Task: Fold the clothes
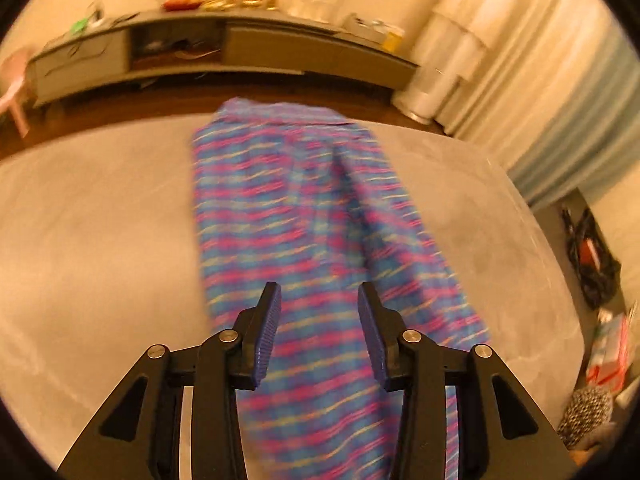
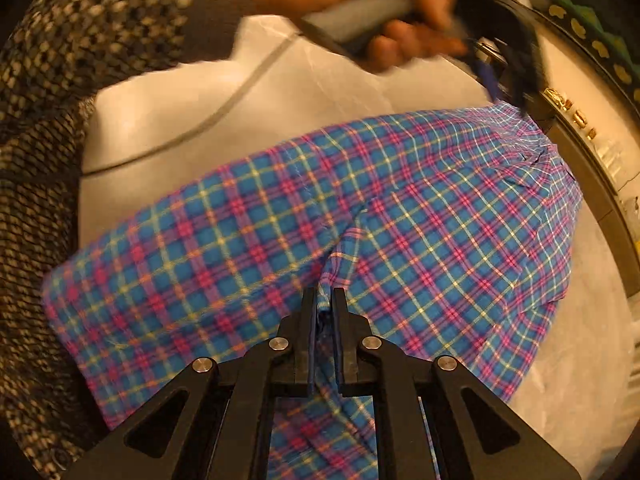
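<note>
A blue, pink and yellow plaid garment (image 1: 304, 216) lies lengthwise on a pale grey padded surface (image 1: 100, 240). My left gripper (image 1: 320, 300) hovers above its near part, open, with no cloth pinched between the blue pads. In the right wrist view the same garment (image 2: 440, 220) spreads across the surface, and my right gripper (image 2: 324, 300) is shut on a raised fold of it near the middle. A hand (image 2: 352, 4) holds the blurred left gripper (image 2: 510, 100) over the garment's far end.
A low cabinet (image 1: 240, 52) with small items on top runs along the far wall, with a pink chair (image 1: 14, 92) at its left. White rolls (image 1: 452, 60) and a curtain stand at the right. Clutter (image 1: 592, 264) lies on the floor. A tweed-patterned sleeve (image 2: 44, 160) fills the left.
</note>
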The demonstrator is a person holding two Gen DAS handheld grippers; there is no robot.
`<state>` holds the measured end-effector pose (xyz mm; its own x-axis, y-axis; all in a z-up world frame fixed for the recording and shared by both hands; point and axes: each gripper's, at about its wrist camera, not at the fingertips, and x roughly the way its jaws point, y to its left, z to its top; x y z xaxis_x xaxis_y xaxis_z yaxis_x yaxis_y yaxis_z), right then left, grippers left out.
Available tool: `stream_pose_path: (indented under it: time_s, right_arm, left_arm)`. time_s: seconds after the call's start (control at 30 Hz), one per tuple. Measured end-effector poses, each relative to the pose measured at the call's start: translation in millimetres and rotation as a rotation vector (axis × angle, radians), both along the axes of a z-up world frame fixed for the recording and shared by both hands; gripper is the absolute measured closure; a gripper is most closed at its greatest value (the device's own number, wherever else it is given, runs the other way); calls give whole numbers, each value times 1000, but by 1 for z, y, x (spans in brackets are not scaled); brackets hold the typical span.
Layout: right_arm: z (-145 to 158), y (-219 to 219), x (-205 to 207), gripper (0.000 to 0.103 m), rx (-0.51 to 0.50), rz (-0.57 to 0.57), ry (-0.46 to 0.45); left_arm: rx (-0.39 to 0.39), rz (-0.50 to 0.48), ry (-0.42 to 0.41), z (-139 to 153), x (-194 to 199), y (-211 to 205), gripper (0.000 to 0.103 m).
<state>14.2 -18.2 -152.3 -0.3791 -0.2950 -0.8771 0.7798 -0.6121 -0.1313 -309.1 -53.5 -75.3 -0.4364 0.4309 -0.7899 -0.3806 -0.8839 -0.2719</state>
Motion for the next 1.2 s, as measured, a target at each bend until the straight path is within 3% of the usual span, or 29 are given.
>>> stream_pose_path:
  time_s: [0.2, 0.27, 0.37, 0.43, 0.5, 0.53, 0.57, 0.67, 0.77, 0.9, 0.93, 1.0, 1.2]
  right_arm:
    - [-10, 7, 5, 92, 10, 60, -16]
    - [-8, 13, 4, 84, 3, 80, -53]
    - [0, 27, 9, 67, -17, 156, -144]
    - [12, 38, 17, 66, -41, 230, -192]
    - [45, 61, 16, 64, -130, 243, -152]
    - [57, 71, 10, 57, -184, 217, -143]
    - [72, 86, -2, 50, -259, 158, -123]
    - [80, 112, -36, 49, -392, -40, -125]
    - [56, 98, -64, 49, -392, -193, -183]
    - [-2, 71, -65, 50, -162, -231, -202]
    - [1, 67, -58, 50, -153, -209, -134]
    - [4, 62, -50, 50, -87, -212, -127]
    - [7, 92, 0, 49, -111, -302, -107]
  left_arm:
    - [-232, -74, -39, -35, -33, 75, 57]
    - [-312, -72, -28, -51, -41, 87, 50]
    - [-292, -29, -73, -54, -50, 85, 50]
    - [-294, 2, -69, -47, -43, 79, 53]
    - [-241, 11, -33, -31, -17, 67, 53]
    - [-197, 8, -15, -21, 3, 58, 53]
    - [-158, 2, -3, -14, 27, 49, 52]
    - [-80, -32, 5, -4, 102, 28, 52]
    - [-70, -58, -35, -16, 175, 18, 52]
    - [-101, -69, -85, -46, 244, 15, 52]
    - [-112, -61, -78, -51, 256, 14, 52]
    - [-117, -59, -75, -51, 272, 12, 52]
    - [-92, -62, -76, -49, 296, 10, 51]
